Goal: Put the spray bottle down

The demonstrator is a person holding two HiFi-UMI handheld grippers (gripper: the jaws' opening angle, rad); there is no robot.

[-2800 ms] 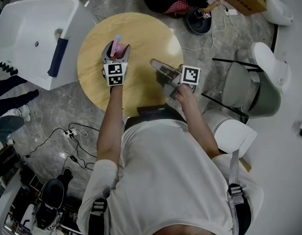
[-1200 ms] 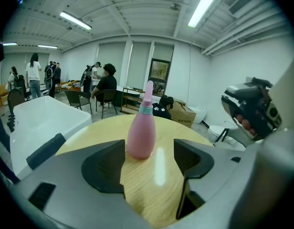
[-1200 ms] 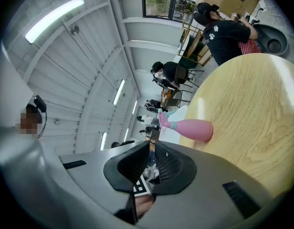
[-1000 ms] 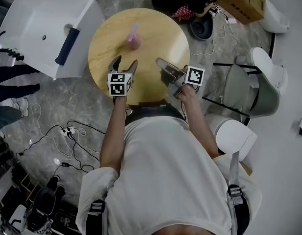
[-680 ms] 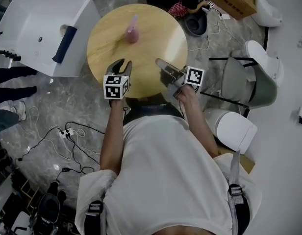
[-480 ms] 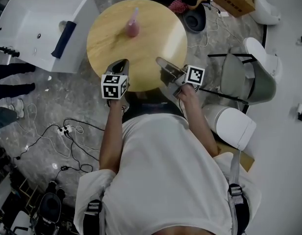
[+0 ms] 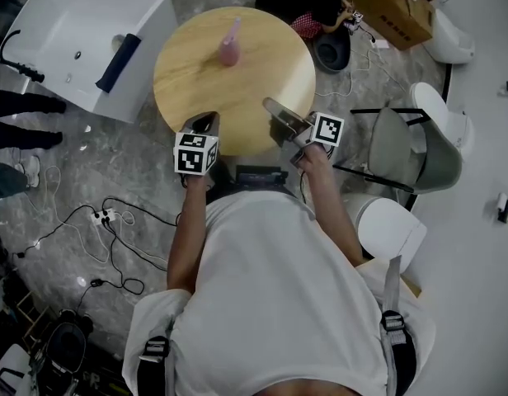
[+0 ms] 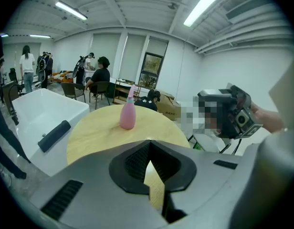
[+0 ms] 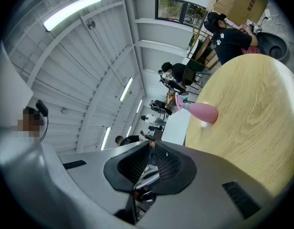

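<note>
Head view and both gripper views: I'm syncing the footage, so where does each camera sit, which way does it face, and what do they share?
Head view: on the person's head, looking steeply down at the round wooden table; arms, torso, left tongs and right tongs show.
Left gripper view: on the left tongs, facing across the table at the upright pink spray bottle; its shut jaws show.
Right gripper view: on the right tongs, rolled sideways, facing over the table; its shut jaws show.
Shared: all three show the bottle.

The round, light wooden table [image 7: 196,81] carries one thing. A pink spray bottle [image 7: 230,48] stands upright on it, toward the far edge.
</note>
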